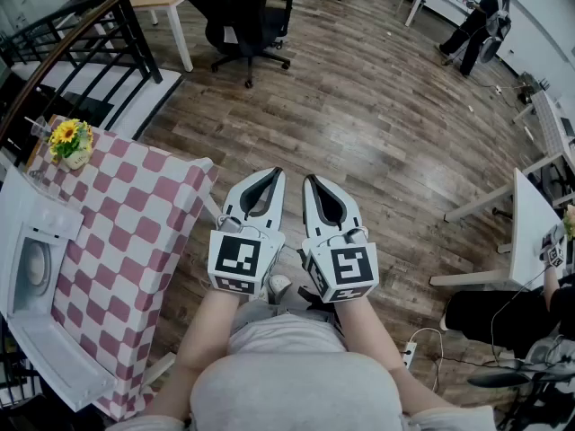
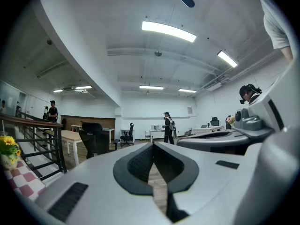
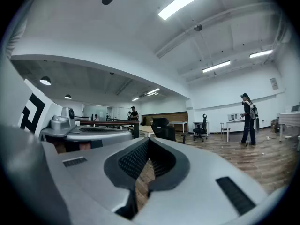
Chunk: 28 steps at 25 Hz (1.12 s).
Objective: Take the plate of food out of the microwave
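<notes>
A white microwave [image 1: 31, 241] stands at the left edge of the head view on a table with a red-and-white checked cloth [image 1: 126, 232]. Its door [image 1: 58, 357] looks open, and a pale round shape shows inside; I cannot tell if it is the plate. My left gripper [image 1: 273, 174] and right gripper [image 1: 311, 180] are held side by side and level over the wooden floor, right of the table and well away from the microwave. Both are shut with nothing in them. The tips meet in the left gripper view [image 2: 153, 145] and the right gripper view [image 3: 148, 140].
A small vase of yellow flowers [image 1: 70, 142] sits at the table's far corner. A black railing [image 1: 76, 30] and a black office chair [image 1: 243, 12] lie beyond it. A white desk [image 1: 535, 227] stands at the right, a power strip [image 1: 409, 353] lies on the floor, and a person [image 1: 476, 21] stands far off.
</notes>
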### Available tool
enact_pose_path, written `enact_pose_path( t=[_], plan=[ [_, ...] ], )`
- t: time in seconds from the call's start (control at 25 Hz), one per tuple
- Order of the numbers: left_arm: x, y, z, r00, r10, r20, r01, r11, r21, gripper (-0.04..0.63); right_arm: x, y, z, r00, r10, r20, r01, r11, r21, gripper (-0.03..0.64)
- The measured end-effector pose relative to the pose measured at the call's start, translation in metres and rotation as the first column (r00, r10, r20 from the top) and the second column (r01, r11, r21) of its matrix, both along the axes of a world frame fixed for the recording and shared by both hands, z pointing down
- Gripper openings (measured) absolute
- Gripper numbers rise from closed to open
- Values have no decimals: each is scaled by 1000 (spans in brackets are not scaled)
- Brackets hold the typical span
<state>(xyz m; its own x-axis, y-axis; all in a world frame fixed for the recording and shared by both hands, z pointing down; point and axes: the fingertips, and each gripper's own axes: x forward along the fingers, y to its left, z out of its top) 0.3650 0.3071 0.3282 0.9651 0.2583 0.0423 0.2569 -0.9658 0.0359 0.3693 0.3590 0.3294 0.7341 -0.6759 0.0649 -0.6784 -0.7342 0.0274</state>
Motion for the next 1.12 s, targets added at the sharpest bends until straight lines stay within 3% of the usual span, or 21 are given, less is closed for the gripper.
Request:
enact_pose_path(
  t=[0.32,0.64,1.12],
  plan=[
    [24,20,4,1000,-23,13,24,999,-45,2,24,25,-3,1000,-22,-4,22,1000,-2,21],
    [28,19,7,993,-114,26,115,993,-42,2,36,22,1,994,-107,16,107,994,29,21],
    [22,-32,8,954,-299,26,300,954,-20,2,38,-37,5,953,-301,26,299,953,41,21]
  ],
)
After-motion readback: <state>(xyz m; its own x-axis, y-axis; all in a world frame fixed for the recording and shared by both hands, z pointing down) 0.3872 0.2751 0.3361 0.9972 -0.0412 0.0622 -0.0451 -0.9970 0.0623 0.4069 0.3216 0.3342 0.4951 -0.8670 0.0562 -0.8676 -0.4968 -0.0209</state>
